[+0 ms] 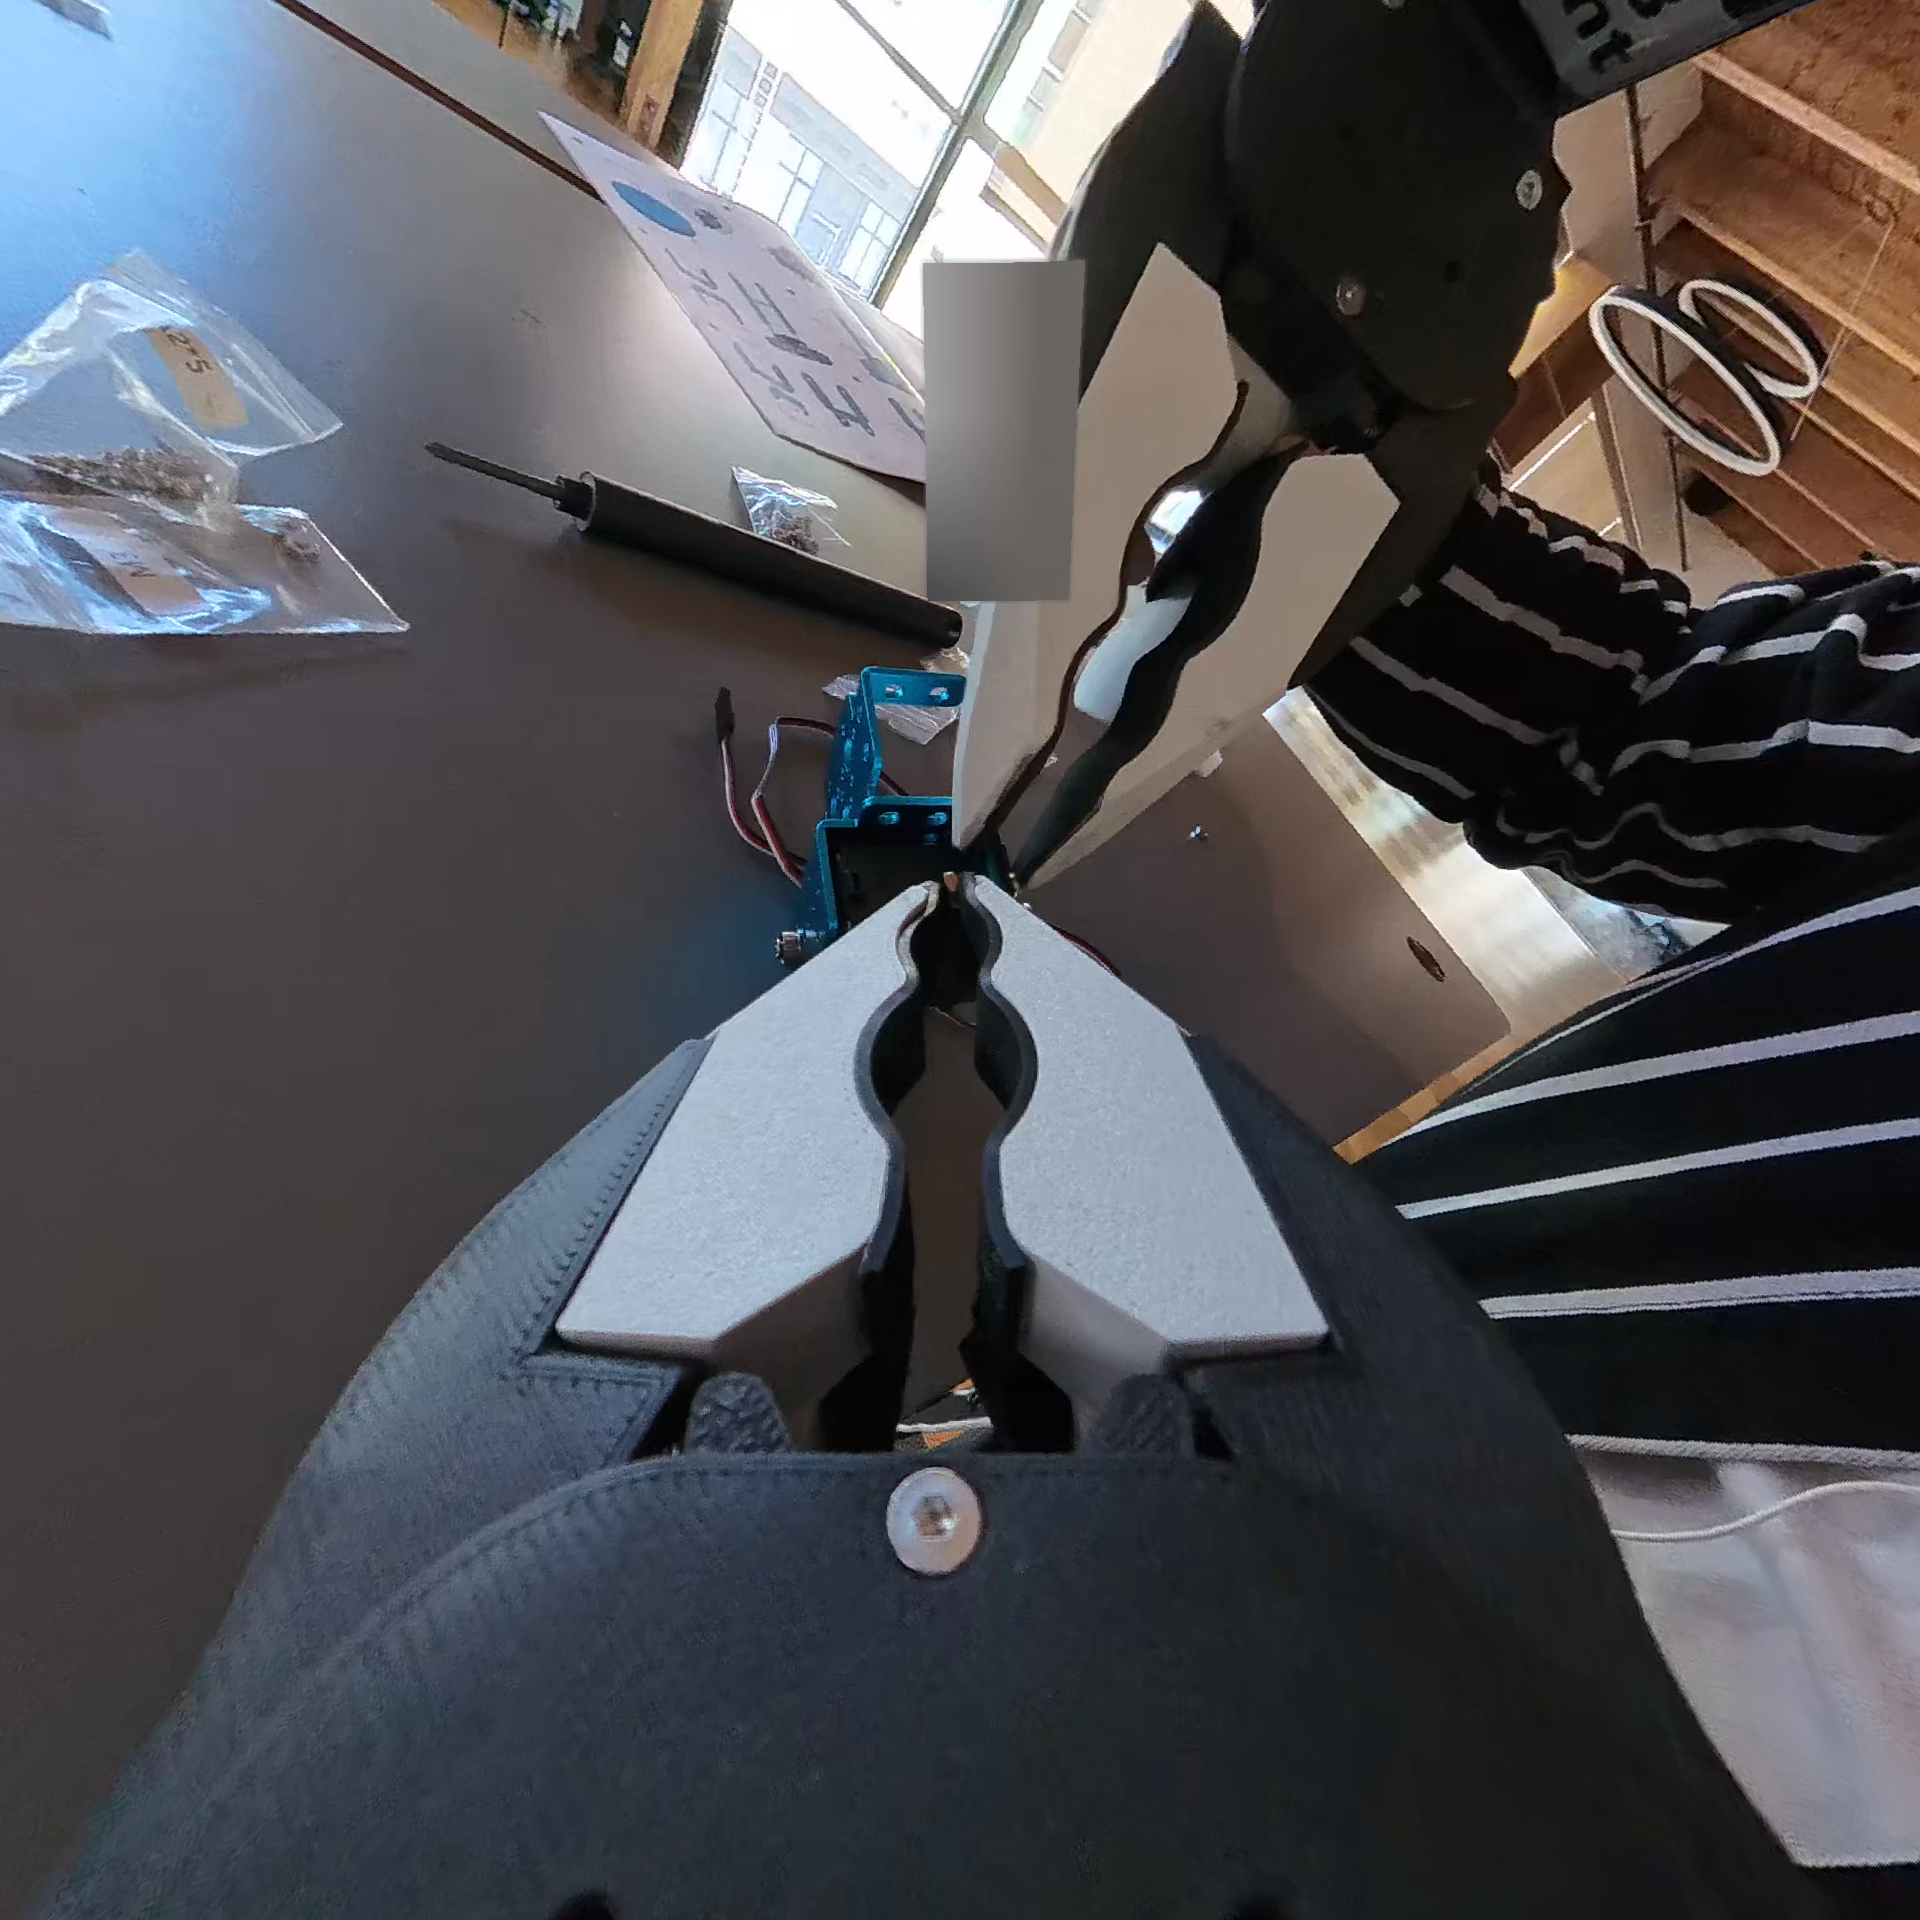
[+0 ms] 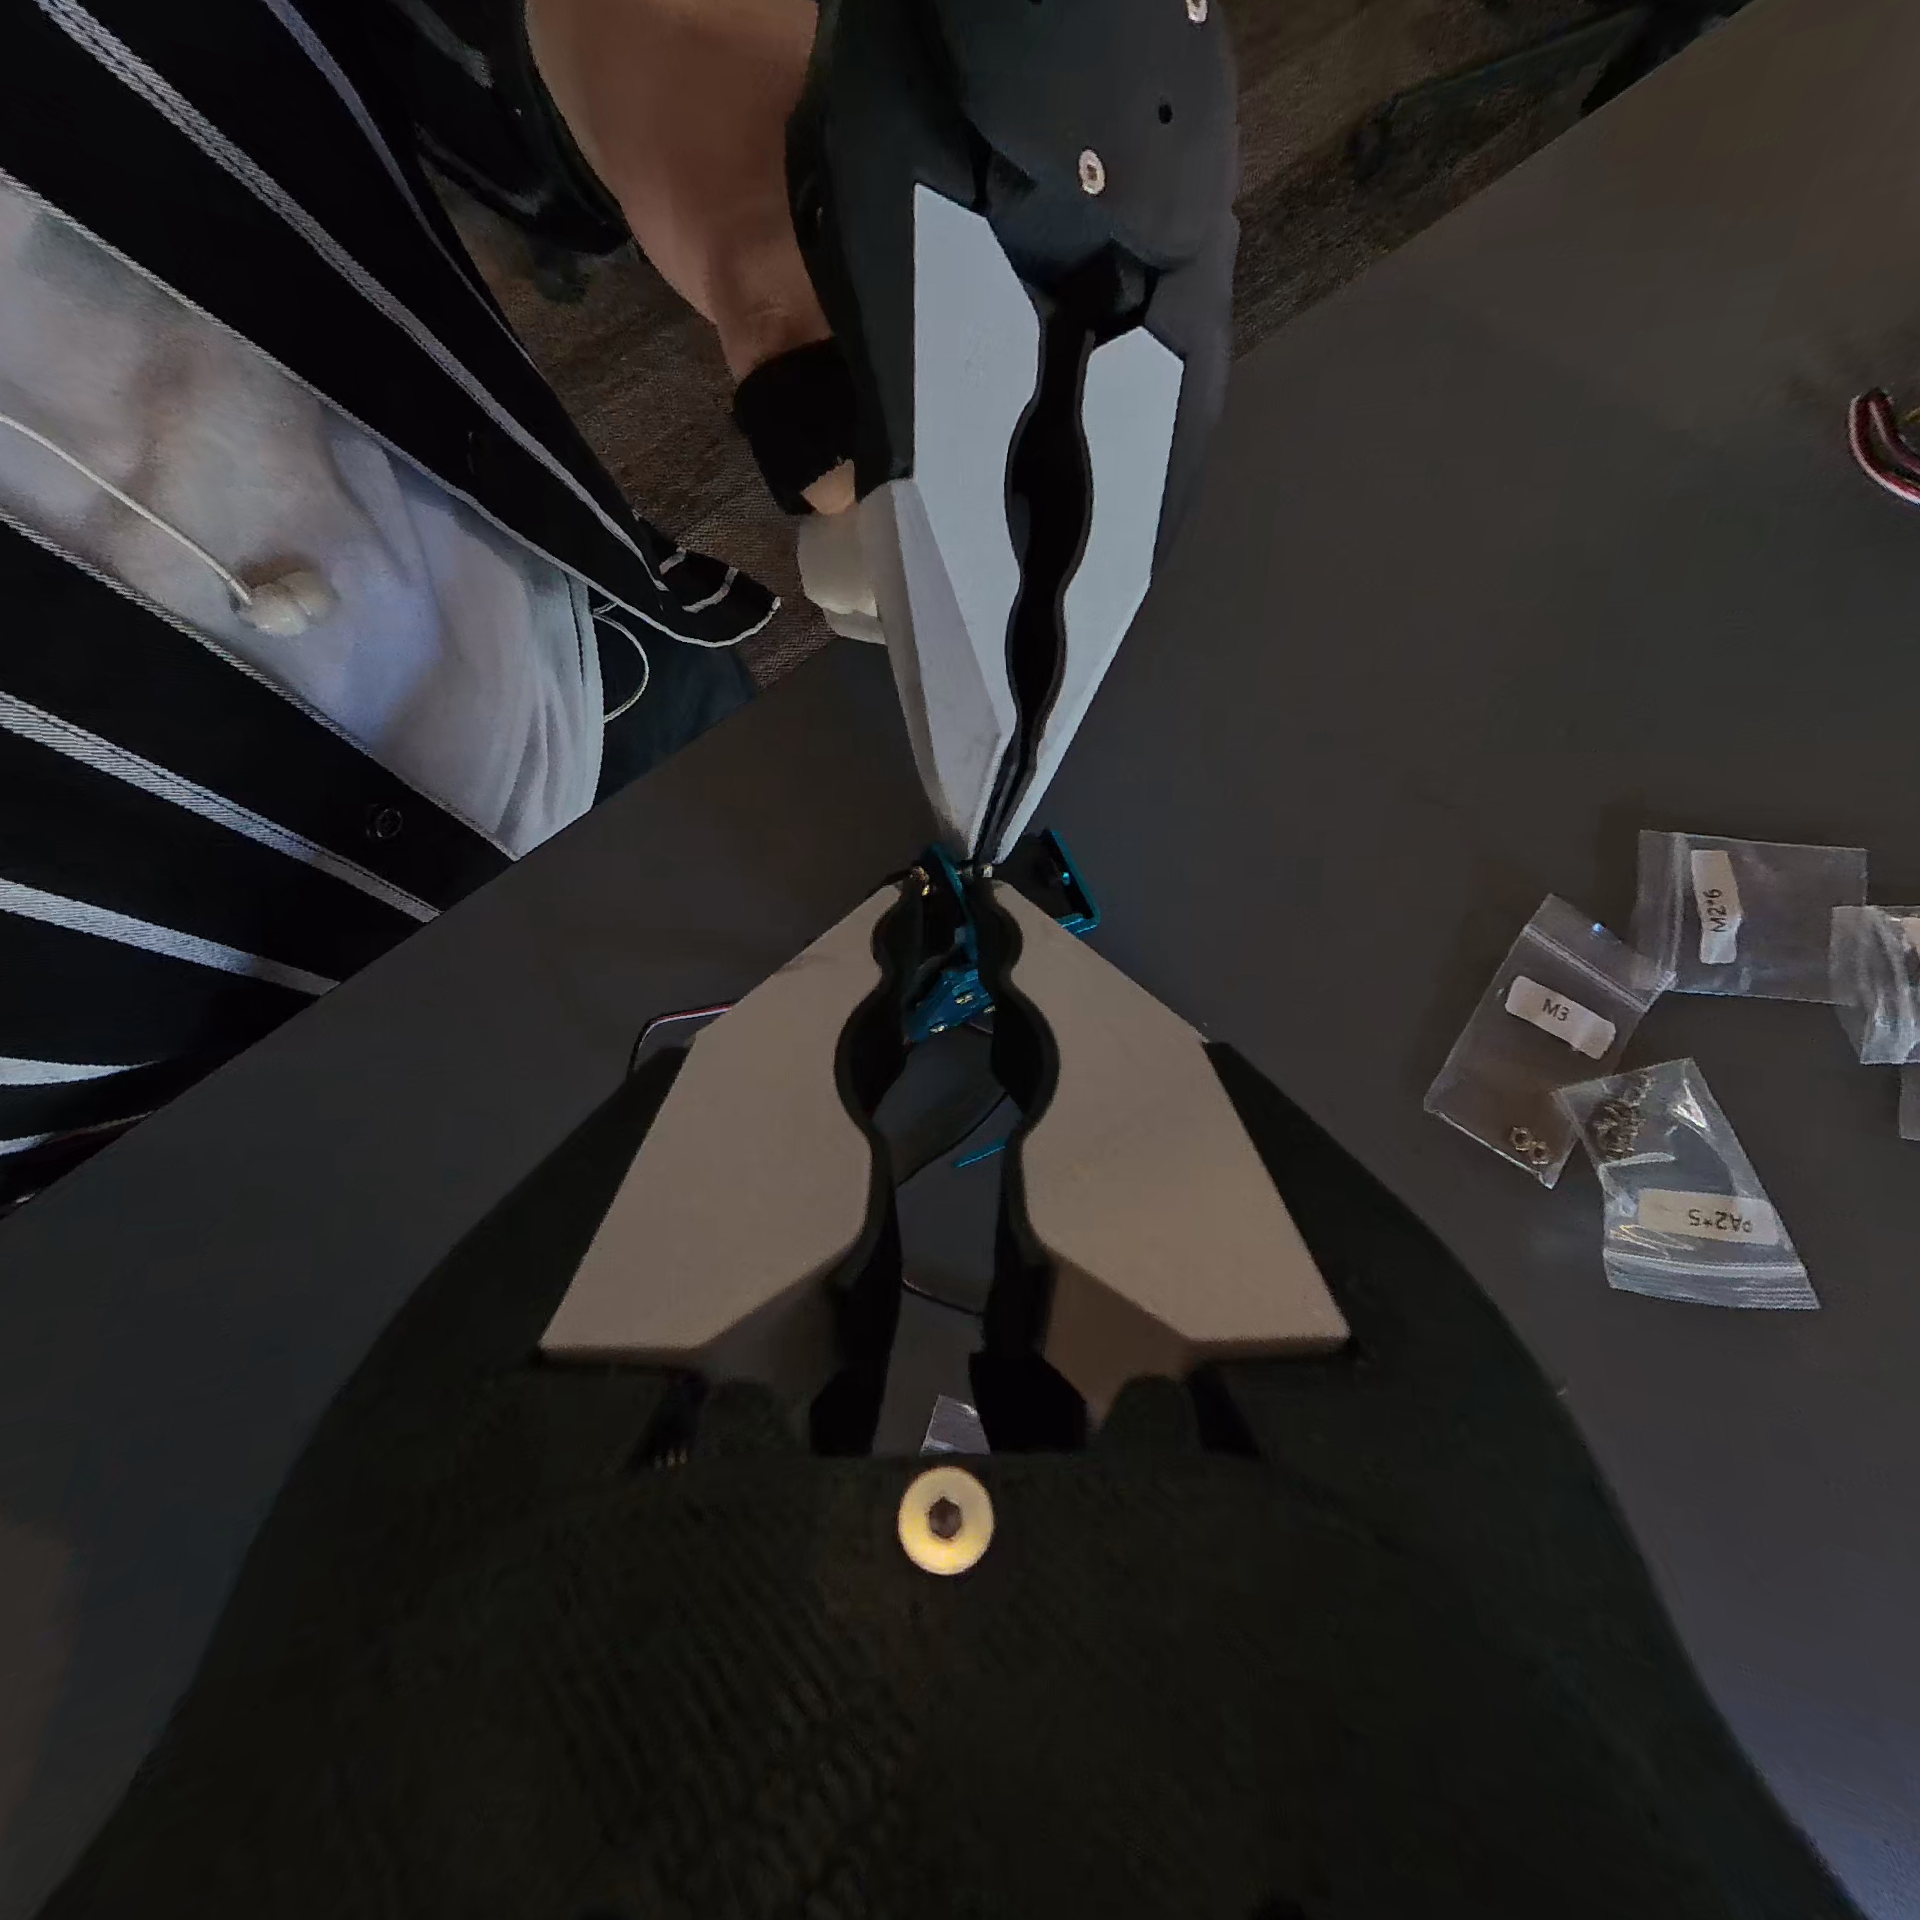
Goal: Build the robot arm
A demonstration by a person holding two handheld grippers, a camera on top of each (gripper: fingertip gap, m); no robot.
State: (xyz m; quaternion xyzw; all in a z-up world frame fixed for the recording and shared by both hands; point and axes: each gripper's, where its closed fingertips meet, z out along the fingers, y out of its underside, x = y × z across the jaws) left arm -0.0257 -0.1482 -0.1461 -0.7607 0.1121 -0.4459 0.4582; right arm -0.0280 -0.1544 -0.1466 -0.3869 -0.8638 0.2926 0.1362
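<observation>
Blue perforated metal bracket (image 1: 868,769) pinched between both grippers' matte grey fingers (image 1: 810,1049).

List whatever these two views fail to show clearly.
- Left wrist view: the small brass part pinched at the left tongs tips is too tiny to identify.
- Right wrist view: the blue bracket is mostly hidden behind the right tongs.
- Right wrist view: the wire bundle is cut off by the right edge.
</observation>
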